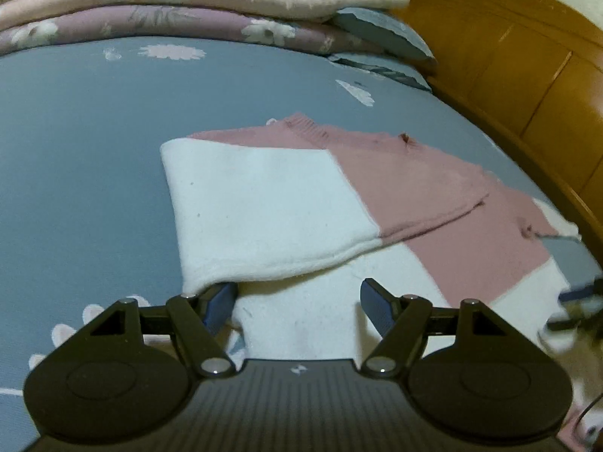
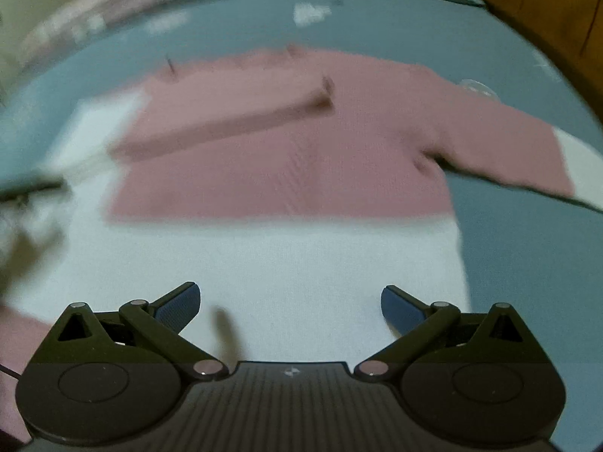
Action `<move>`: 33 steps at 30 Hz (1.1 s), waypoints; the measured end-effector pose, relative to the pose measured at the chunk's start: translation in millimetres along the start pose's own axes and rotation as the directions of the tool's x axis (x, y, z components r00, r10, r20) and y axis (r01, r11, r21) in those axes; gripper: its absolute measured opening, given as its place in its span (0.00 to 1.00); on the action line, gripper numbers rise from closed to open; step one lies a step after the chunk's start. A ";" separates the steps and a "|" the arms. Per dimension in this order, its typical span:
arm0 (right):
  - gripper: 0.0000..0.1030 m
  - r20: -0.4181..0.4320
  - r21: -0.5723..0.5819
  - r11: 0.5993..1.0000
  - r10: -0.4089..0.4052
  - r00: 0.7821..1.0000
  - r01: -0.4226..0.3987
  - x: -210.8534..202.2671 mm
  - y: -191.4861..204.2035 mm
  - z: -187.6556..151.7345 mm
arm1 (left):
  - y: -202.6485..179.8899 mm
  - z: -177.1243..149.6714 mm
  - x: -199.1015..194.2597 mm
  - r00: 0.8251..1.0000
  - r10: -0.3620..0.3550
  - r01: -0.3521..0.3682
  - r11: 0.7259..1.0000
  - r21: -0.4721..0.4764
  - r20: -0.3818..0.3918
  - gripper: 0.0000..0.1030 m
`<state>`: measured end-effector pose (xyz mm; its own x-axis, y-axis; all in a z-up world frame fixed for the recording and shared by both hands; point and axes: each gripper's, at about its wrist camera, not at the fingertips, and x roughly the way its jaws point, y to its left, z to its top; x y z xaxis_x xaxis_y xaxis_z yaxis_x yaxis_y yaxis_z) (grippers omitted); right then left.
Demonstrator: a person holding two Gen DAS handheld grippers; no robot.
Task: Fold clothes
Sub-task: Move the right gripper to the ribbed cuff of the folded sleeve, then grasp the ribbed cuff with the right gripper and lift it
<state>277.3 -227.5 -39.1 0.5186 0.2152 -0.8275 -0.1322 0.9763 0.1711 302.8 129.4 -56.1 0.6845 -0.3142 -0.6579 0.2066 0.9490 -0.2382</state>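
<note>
Both wide open and gripping nothing, left hand-held gripper [image 1: 297, 303] low beside the folded-over sleeve [image 1: 264, 207], right hand-held gripper [image 2: 290, 303] over the hem of the pink-and-white sweater [image 2: 301, 173] flat on the bed [image 1: 75, 150], likely lining up the opposite sleeve.

left claw [image 1: 297, 301]: jaws spread | right claw [image 2: 290, 307]: jaws spread

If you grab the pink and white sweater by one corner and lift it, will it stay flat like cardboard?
Probably not. The sweater looks like soft knit, and its folded sleeve already drapes limply, so it would likely sag. It looks fuzzy, so probably not slippery.
</note>
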 end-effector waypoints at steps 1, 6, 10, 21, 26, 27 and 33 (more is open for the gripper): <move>1.00 0.027 0.030 0.998 0.048 0.998 -0.048 -4.0 -2.3 10.4 | -0.6 -1.3 -0.2 1.000 0.002 -0.002 1.000 0.002 0.003 0.72; 1.00 0.131 0.110 0.963 0.232 0.964 -0.247 7.5 -7.8 61.4 | -0.7 -0.4 -4.7 1.000 0.000 0.000 1.000 -0.023 0.008 0.72; 1.00 0.136 0.198 0.918 0.322 0.937 -0.345 39.6 -18.4 85.2 | -2.0 -1.7 -3.1 1.000 -0.004 0.004 1.000 -0.015 0.003 0.75; 1.00 0.241 0.509 0.703 0.438 0.866 -0.497 98.8 -80.0 91.2 | 1.5 -3.6 -1.2 0.999 -0.032 0.033 0.997 -0.066 0.014 0.80; 1.00 0.220 0.417 0.768 0.434 0.874 -0.487 101.7 -66.9 109.9 | 1.0 -2.9 -0.5 0.999 -0.034 0.035 0.997 -0.068 0.012 0.82; 1.00 0.220 0.414 0.769 0.435 0.873 -0.488 105.7 -67.1 114.7 | 1.9 -2.8 -0.3 0.999 -0.037 0.038 0.997 -0.069 0.012 0.82; 0.94 0.257 0.462 0.715 0.458 0.851 -0.525 123.0 -83.7 126.5 | 3.4 -2.9 0.0 0.999 -0.041 0.042 0.996 -0.076 0.014 0.82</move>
<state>459.0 -280.1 -87.6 0.5979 0.6360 -0.4879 0.0240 0.5942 0.8040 301.4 132.6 -59.0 0.6851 -0.3525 -0.6375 0.1815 0.9301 -0.3193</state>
